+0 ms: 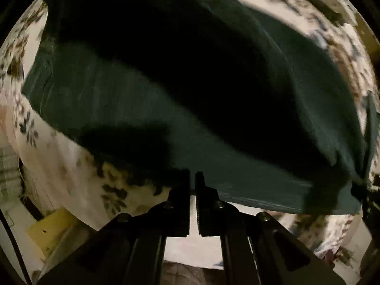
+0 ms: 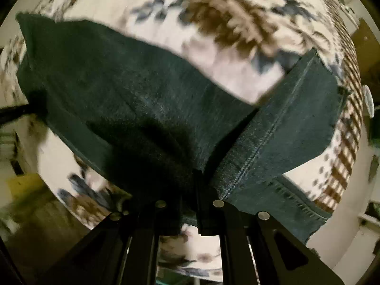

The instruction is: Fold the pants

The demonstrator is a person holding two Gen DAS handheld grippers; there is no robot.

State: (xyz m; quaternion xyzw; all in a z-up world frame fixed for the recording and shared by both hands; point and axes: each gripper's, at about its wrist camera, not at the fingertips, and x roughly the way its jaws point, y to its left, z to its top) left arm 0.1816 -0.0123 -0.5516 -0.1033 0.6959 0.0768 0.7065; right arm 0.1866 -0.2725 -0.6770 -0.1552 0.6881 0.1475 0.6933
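Pants [image 1: 190,99] dark, spread on floral sheet [image 1: 71,161] | left view: my left gripper [image 1: 192,178] pinched together at near hem edge, grip on cloth unclear | right view: right gripper [image 2: 190,190] clamped on hem corner, cloth lifted | step: mid-fold carry | next: both hands travel level, lay edge square.

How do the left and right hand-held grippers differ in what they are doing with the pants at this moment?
The left hand-held gripper pinches a plain flat edge of the dark green pants; the right hand-held gripper grips a bunched part beside a stitched seam. A thin slit shows between the left one's fingers; cloth fills the right's gap. Both are shut on the pants above the floral bedspread.
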